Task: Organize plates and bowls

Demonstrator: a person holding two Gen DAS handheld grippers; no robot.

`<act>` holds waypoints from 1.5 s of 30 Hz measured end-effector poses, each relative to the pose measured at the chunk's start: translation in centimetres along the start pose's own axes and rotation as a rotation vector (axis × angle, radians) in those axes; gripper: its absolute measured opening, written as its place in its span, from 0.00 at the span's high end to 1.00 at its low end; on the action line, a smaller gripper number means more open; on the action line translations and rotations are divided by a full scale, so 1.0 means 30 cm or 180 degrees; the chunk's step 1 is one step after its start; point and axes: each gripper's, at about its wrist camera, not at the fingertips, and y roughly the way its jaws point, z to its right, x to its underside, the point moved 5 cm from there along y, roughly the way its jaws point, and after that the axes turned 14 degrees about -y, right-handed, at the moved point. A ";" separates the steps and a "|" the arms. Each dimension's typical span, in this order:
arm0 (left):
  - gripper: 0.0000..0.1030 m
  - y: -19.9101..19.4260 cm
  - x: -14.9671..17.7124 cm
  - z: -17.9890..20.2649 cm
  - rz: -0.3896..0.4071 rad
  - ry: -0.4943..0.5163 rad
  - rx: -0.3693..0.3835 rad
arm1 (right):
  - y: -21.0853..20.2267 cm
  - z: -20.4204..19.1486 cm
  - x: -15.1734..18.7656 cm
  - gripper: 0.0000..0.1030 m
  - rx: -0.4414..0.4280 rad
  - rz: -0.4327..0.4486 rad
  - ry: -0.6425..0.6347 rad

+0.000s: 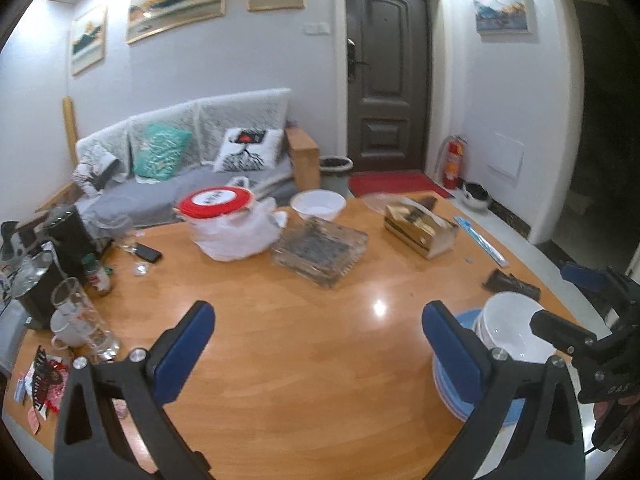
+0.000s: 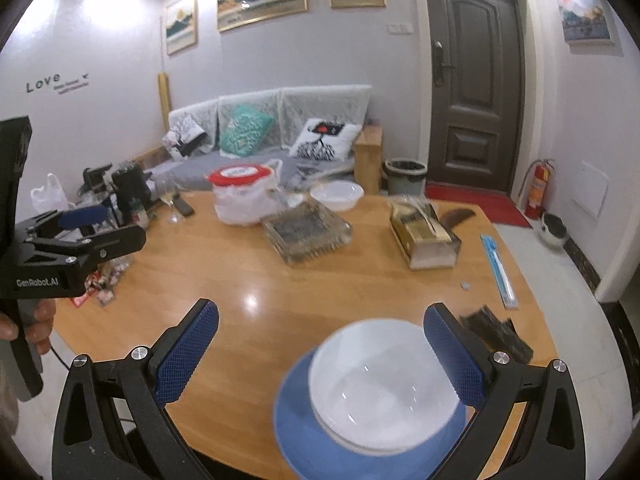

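Stacked white bowls [image 2: 380, 384] sit on a stack of blue plates [image 2: 320, 440] at the near right of the round wooden table [image 2: 360, 280]. The same bowls [image 1: 512, 328] and blue plates [image 1: 452, 392] show at the right of the left wrist view. Another white bowl [image 1: 318, 204] stands at the far side, also seen in the right wrist view [image 2: 337, 194]. My right gripper [image 2: 320, 352] is open and empty, hovering above the stack. My left gripper [image 1: 318, 344] is open and empty over bare table, left of the stack.
A glass ashtray [image 1: 320, 250], a bagged red-lidded container [image 1: 224, 220], a tissue box [image 1: 420, 228], a phone [image 1: 148, 252], glasses and a mug [image 1: 76, 320], a dark wrapper [image 2: 496, 332] and a blue-white packet [image 2: 498, 268] lie on the table. A sofa stands behind.
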 end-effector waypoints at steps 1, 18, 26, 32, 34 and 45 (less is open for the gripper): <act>0.00 -0.015 -0.009 -0.013 0.0058 -0.0032 -0.0025 | -0.005 -0.007 -0.016 0.01 -0.0002 0.0044 -0.0015; 0.00 -0.161 -0.089 -0.152 0.0668 -0.0203 -0.0348 | -0.092 -0.058 -0.157 0.01 0.0064 0.0557 -0.0115; 0.00 -0.166 -0.090 -0.151 0.0678 -0.0202 -0.0370 | -0.093 -0.057 -0.165 0.01 0.0045 0.0575 -0.0097; 0.00 -0.174 -0.088 -0.153 0.0673 -0.0244 -0.0368 | -0.087 -0.059 -0.170 0.01 0.0039 0.0556 -0.0097; 0.00 -0.176 -0.089 -0.152 0.0679 -0.0248 -0.0367 | -0.086 -0.057 -0.168 0.01 0.0028 0.0549 -0.0088; 0.00 -0.186 -0.094 -0.152 0.0731 -0.0279 -0.0354 | -0.084 -0.051 -0.164 0.01 0.0020 0.0544 -0.0083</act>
